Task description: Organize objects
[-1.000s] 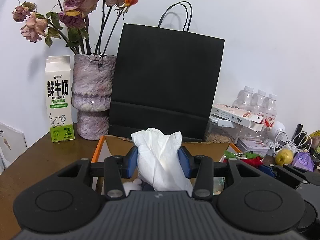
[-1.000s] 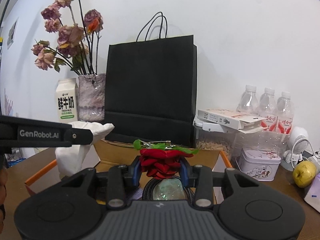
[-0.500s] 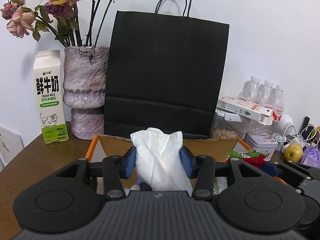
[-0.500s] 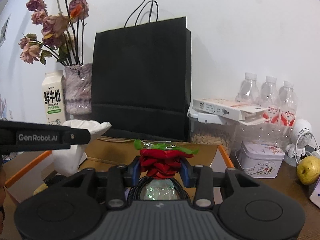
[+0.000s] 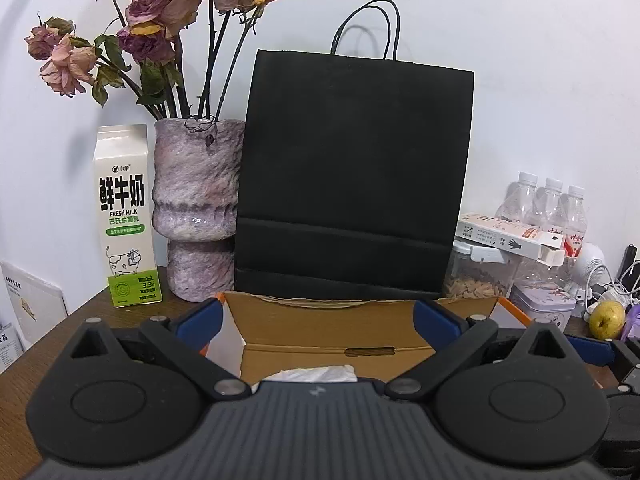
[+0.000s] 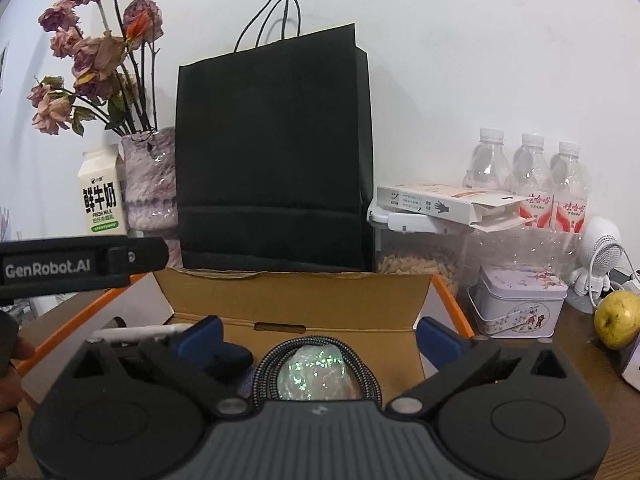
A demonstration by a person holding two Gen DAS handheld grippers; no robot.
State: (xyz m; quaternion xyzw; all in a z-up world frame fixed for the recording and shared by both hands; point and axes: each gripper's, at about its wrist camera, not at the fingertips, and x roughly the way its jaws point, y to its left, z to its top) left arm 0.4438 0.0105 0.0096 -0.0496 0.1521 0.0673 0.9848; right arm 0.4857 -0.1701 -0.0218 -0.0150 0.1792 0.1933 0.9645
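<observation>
Left wrist: tissue (image 5: 316, 374) below opening jaws; right wrist: cable (image 6: 320, 346), jaws opening, empty

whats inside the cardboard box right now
In the cardboard box: a braided cable coiled around a shiny iridescent wrapper, plus white tissue. The gripper bodies cover the rest.

A black paper bag (image 5: 354, 176) with cord handles stands upright against the white wall, with a mottled purple vase (image 5: 198, 208) of dried roses (image 5: 160, 4) just beside it on the left and a fresh milk carton (image 5: 126, 216) further left. To the right of the bag, a clear lidded container of seeds (image 6: 420, 256) carries a flat white carton (image 6: 448, 204), with three water bottles (image 6: 532, 180) behind. A decorated tin (image 6: 520, 306), a small white fan (image 6: 600, 256) and a yellow-green pear (image 6: 618, 320) stand on the wooden table (image 5: 52, 344) at far right.
</observation>
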